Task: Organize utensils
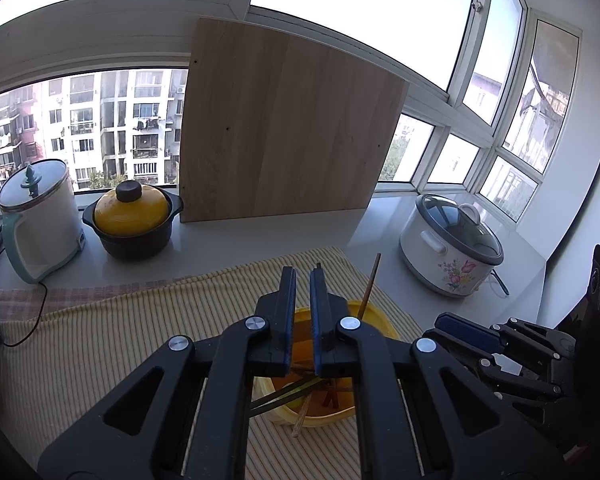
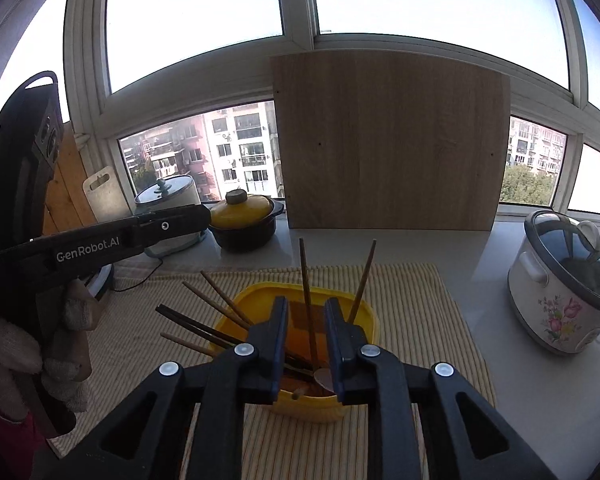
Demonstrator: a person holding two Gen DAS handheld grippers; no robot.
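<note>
**Yellow container with loose chopsticks, both grippers above it**

The yellow container (image 2: 300, 360) sits on the striped cloth (image 2: 400, 300), which is spread along the near edge of the tabletop (image 2: 480, 248). Chopsticks (image 2: 306, 300) stand and lean in it. I count two rising nearly upright from the container, and about five fanned out over its left rim, two of those dark and the rest pale wood. A spoon (image 2: 323, 376) lies low inside, one as far as I can tell. More sticks cross at the bottom in the left wrist view; I cannot count them.

My right gripper (image 2: 306, 316) has its jaws apart, straddling one upright chopstick without touching it. My left gripper (image 1: 302, 292) shows jaws close together with a narrow slit between; I see nothing held there.

Risks, as I judge them: closing the right gripper off-centre could push the thin stick sideways so it slips out or levers its neighbours over the rim. The container looks light and could tip or slide on the cloth. The two grippers are near each other and could collide.

Behind, toward the far edge: one wooden board (image 2: 392, 140), one yellow-lidded pot (image 2: 244, 216), one kettle (image 1: 36, 216), one rice cooker (image 2: 564, 280).
</note>
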